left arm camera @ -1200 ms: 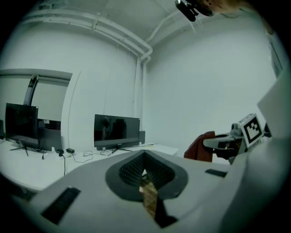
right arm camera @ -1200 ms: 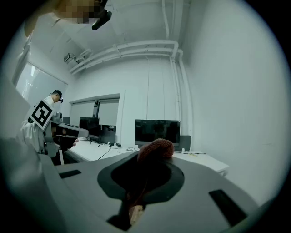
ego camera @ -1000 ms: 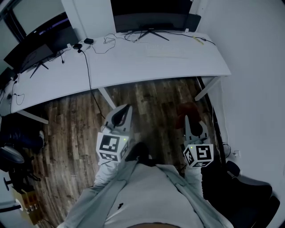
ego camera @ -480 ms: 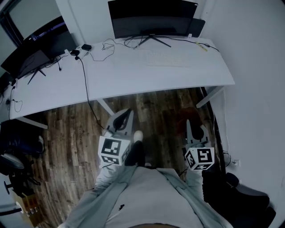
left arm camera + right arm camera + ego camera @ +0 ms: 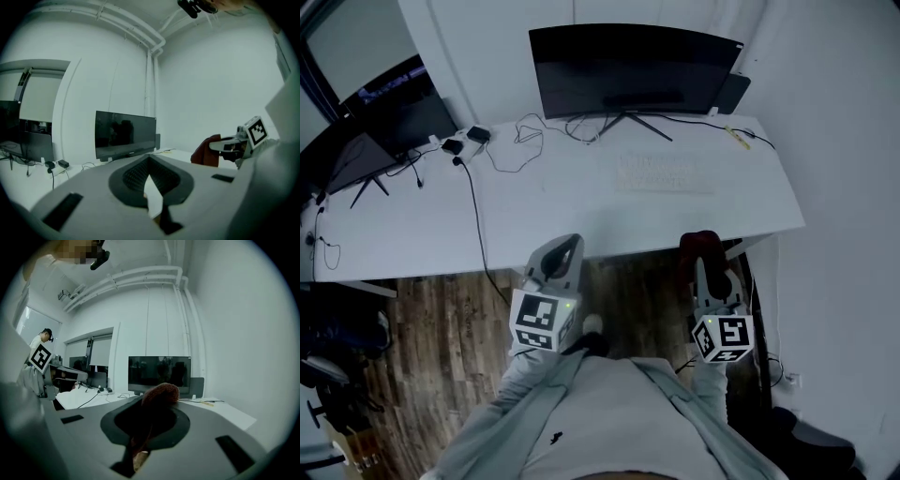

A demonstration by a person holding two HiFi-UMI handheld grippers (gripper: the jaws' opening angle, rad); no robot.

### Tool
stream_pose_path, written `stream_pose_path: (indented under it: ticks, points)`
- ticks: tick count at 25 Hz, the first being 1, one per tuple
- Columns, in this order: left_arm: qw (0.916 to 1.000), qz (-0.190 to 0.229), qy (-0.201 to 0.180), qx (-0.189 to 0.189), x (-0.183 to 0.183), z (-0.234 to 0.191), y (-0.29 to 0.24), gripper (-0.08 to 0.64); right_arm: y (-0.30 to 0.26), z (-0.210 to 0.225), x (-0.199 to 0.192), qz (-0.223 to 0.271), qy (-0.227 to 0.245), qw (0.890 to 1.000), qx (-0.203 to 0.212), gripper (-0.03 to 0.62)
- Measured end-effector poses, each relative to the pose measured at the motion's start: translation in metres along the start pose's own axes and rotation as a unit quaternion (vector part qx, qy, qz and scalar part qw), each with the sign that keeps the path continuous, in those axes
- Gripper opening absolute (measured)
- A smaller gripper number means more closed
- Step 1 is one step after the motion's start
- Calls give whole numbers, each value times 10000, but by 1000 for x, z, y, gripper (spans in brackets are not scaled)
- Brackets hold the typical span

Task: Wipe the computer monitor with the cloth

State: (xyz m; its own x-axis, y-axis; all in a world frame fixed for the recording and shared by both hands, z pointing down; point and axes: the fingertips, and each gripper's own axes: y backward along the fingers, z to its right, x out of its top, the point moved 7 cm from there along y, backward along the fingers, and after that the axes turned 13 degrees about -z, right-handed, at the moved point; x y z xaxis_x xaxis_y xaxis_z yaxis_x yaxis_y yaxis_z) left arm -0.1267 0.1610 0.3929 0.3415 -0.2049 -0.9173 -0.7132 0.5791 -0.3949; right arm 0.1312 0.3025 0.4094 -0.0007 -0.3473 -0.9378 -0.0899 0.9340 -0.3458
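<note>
The dark monitor [image 5: 633, 70] stands on its stand at the back of the white desk [image 5: 534, 211], screen off. My right gripper [image 5: 705, 261] is shut on a dark red cloth [image 5: 701, 246] bunched at its tip, over the desk's front edge. The cloth [image 5: 161, 393] pokes up between the jaws in the right gripper view, with the monitor [image 5: 159, 372] straight beyond it. My left gripper [image 5: 560, 255] is shut with nothing in it, level with the right one. The left gripper view has the monitor [image 5: 125, 133] ahead and the cloth [image 5: 206, 151] at the right.
A pale keyboard [image 5: 664, 173] lies in front of the monitor. Cables [image 5: 476, 192] and a power brick [image 5: 478, 135] trail over the desk's left part. A second screen [image 5: 394, 108] stands at the far left. A wall closes the right side. Another person [image 5: 43, 338] stands far left.
I have stepped toward the desk: monitor and desk are nearer and lower in view. Both grippers now reach the desk's front edge, the right still holding the cloth.
</note>
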Motion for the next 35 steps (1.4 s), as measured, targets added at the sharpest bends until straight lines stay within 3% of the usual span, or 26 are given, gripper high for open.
stream_pose_path:
  ticks: [9,20,25,35]
  points:
    - [9998,-167,88,-39,8,-72,-61,20,-90,-8,15,-345,-66,9994,37,37]
    - [9989,-330,336,-44,7,-105,-105,20,-146,-2,20,-714,-112,9972,199,37]
    - [9983,-324,425,225,16,-119,-133,20,-191,17,33,-686,10,9967,431,37]
    - [9921,-154,638,1072,72,-138,-198,20,-298,77,99,-404,457,9907,1215,37]
